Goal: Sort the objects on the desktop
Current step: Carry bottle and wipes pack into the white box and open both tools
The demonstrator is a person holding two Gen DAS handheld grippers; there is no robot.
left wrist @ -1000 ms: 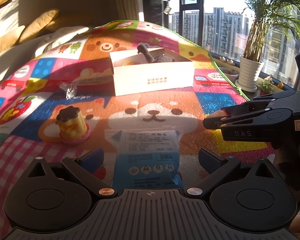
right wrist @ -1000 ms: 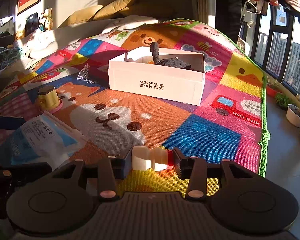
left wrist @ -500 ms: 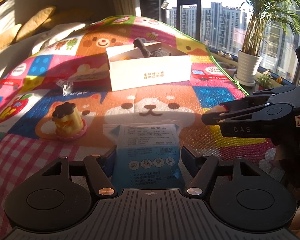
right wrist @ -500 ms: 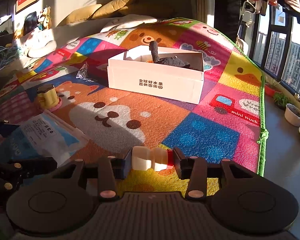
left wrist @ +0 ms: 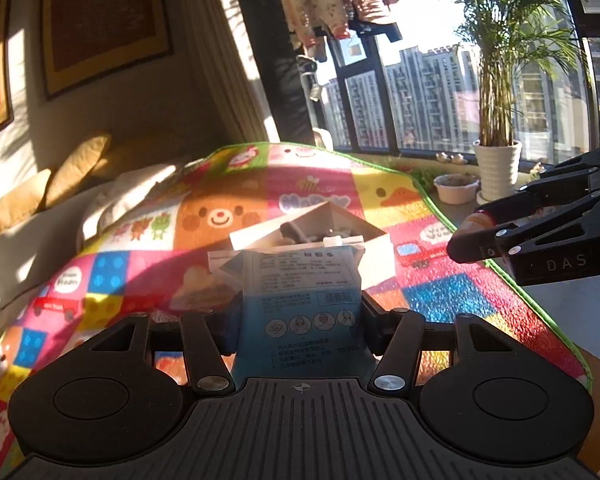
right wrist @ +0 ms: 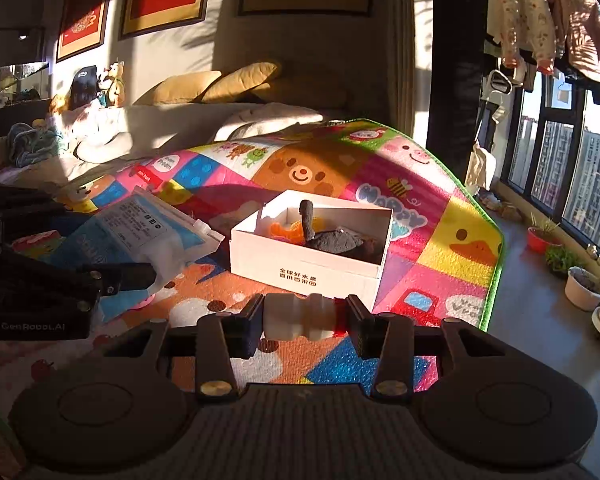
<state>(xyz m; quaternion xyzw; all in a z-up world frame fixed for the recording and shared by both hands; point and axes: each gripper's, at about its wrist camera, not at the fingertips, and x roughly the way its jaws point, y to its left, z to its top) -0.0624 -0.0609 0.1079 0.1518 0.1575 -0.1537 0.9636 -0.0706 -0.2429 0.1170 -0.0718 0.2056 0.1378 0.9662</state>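
**Both grippers loaded, box just ahead**

You had the left gripper [left wrist: 298, 330] squeezed tight on a flat blue-and-white plastic pouch [left wrist: 300, 300], which stuck up between its fingers. Your right gripper [right wrist: 302, 320] was clamped, jaws partway closed, on a small white ribbed plastic bottle with a red cap [right wrist: 300, 317] lying crosswise between the pads. The open white cardboard box [right wrist: 312, 252] sat just beyond the fingertips on the colourful cartoon play mat [right wrist: 440, 248].

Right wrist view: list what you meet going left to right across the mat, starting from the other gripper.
Left gripper → blue and white packet held in it → white box with dark toy inside → yellow duck patch near the mat's green edge → potted plants on the floor by the window.
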